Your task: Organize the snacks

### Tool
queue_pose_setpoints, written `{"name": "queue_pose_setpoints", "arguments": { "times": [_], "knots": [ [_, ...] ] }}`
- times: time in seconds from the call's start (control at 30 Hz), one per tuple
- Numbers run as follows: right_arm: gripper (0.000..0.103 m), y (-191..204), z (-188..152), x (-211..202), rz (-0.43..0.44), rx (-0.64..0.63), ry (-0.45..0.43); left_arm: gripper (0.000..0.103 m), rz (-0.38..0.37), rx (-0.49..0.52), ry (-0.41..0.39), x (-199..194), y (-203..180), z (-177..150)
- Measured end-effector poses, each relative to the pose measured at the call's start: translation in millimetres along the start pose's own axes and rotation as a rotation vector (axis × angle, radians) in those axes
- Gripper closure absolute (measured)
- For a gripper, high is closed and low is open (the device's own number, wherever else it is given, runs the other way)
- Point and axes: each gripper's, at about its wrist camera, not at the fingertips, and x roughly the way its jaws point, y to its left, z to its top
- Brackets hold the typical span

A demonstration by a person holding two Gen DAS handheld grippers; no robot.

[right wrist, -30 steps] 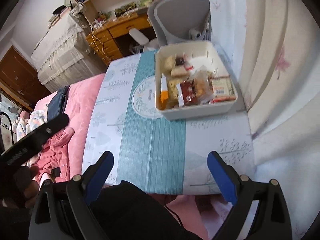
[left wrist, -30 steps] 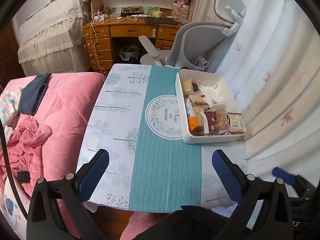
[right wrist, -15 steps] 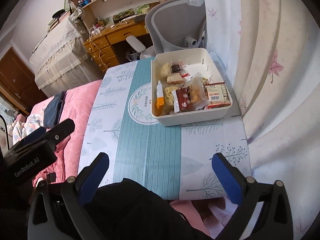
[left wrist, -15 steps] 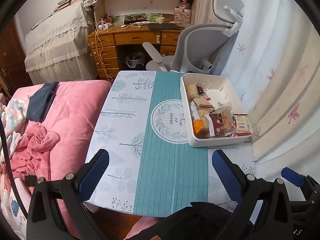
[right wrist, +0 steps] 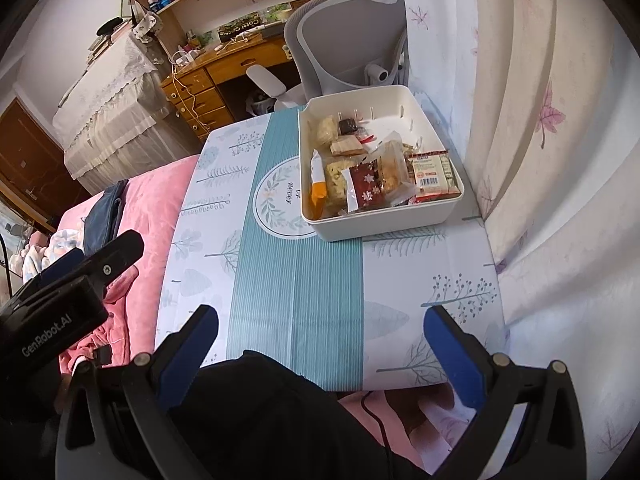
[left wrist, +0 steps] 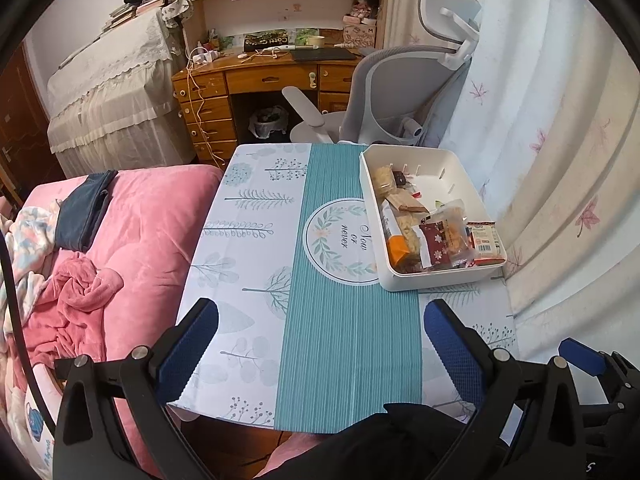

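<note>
The white bin [left wrist: 440,276] full of snacks [left wrist: 436,236] stands on the table [left wrist: 340,340] at its far right side, close to the curtain [left wrist: 560,160]. Both tools are spread wide with nothing between the pads: the left tool [left wrist: 322,344] and the right tool [right wrist: 320,344] hover over the near table edge (well apart from the bin).

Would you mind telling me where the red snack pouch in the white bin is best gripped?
Probably its upper white edge, coming from above: the red pouch lies slanted on top of the pile in the bin, so that edge looks freest.
</note>
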Motion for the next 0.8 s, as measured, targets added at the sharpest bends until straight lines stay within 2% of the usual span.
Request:
{"name": "queue_pose_setpoints", "arguments": {
  "times": [0.8],
  "knots": [
    [0.0, 5, 3, 11, -0.021, 0.023, 0.031, 0.001, -0.01, 0.046, 0.007, 10, 0, 10]
  ]
}}
